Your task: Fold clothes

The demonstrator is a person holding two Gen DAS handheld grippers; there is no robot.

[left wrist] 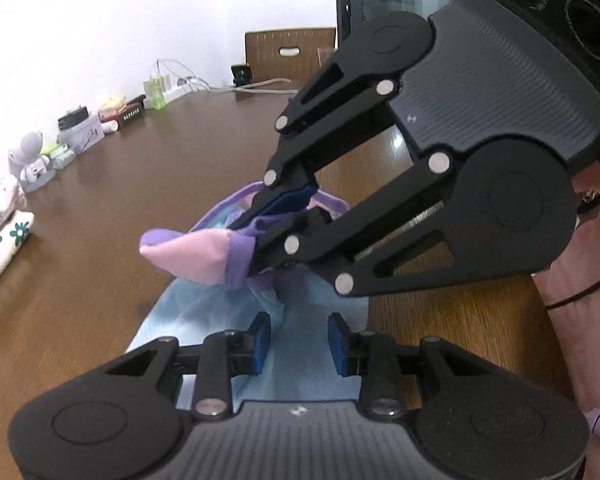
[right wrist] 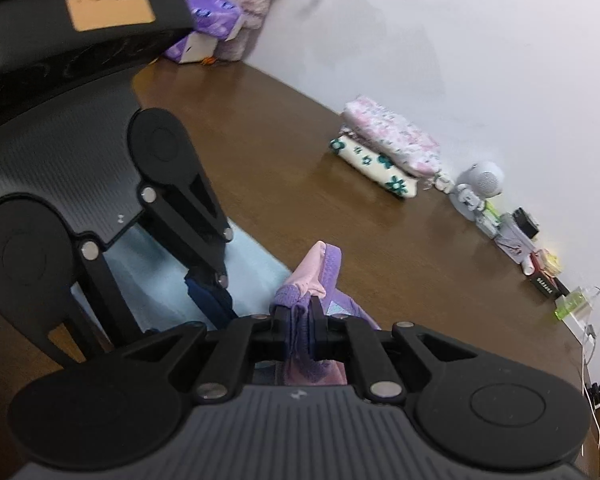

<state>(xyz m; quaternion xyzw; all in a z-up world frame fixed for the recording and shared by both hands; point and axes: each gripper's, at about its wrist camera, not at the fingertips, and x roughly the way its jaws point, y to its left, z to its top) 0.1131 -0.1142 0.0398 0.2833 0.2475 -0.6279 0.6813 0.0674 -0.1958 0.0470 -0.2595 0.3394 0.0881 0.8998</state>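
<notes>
A small garment in light blue with purple and pink trim lies on the brown table. My right gripper is shut on its purple-pink sleeve end and lifts it above the blue part; in the right wrist view the purple cloth is pinched between the jaws of my right gripper. My left gripper is open and empty, its blue pads just above the light blue cloth. It also shows in the right wrist view over the blue cloth.
Folded clothes are stacked by the wall. A white toy robot, small boxes, a green bottle and cables line the wall edge. A chair back stands beyond the table. Purple packages sit at the far corner.
</notes>
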